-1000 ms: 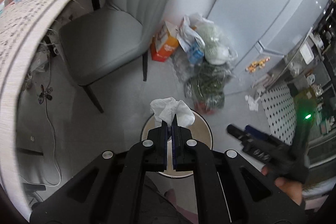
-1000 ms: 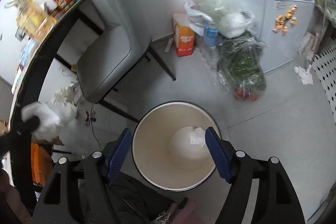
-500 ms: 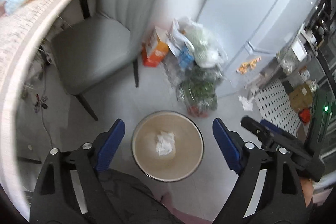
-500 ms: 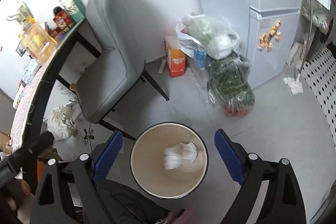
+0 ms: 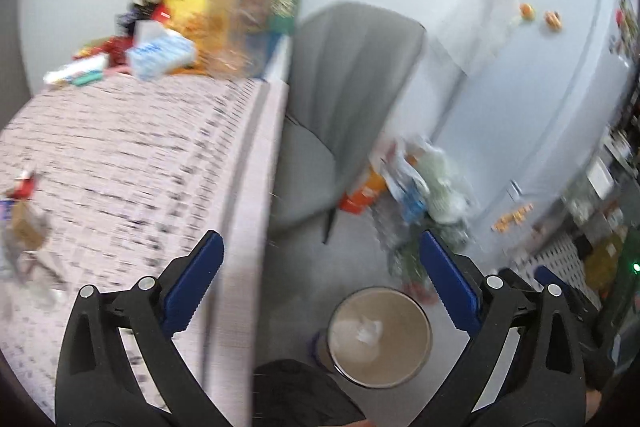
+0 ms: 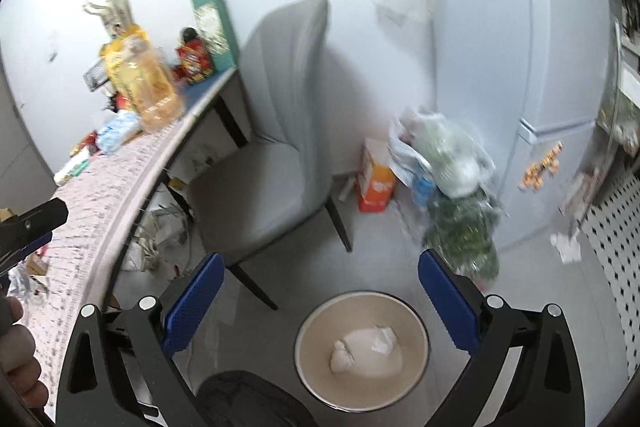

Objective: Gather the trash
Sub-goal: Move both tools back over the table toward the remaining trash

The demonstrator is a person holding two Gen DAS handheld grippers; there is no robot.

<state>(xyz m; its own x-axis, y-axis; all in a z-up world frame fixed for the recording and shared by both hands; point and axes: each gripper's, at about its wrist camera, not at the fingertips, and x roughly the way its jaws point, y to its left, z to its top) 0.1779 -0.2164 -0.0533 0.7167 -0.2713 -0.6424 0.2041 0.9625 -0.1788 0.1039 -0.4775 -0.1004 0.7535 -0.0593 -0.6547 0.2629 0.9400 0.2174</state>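
Below the wide, empty left gripper and right gripper, the bin holds tissues; hasty swings risk toppling desk clutter.

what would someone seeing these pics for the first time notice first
Probably the round cream waste bin on the grey floor, low in both views, with crumpled white tissue at its bottom. Both blue-padded grippers, left and right, hang wide open and empty above it. Next come the grey upholstered chair beside the patterned table, and the bulging plastic bags of greens against the pale fridge.
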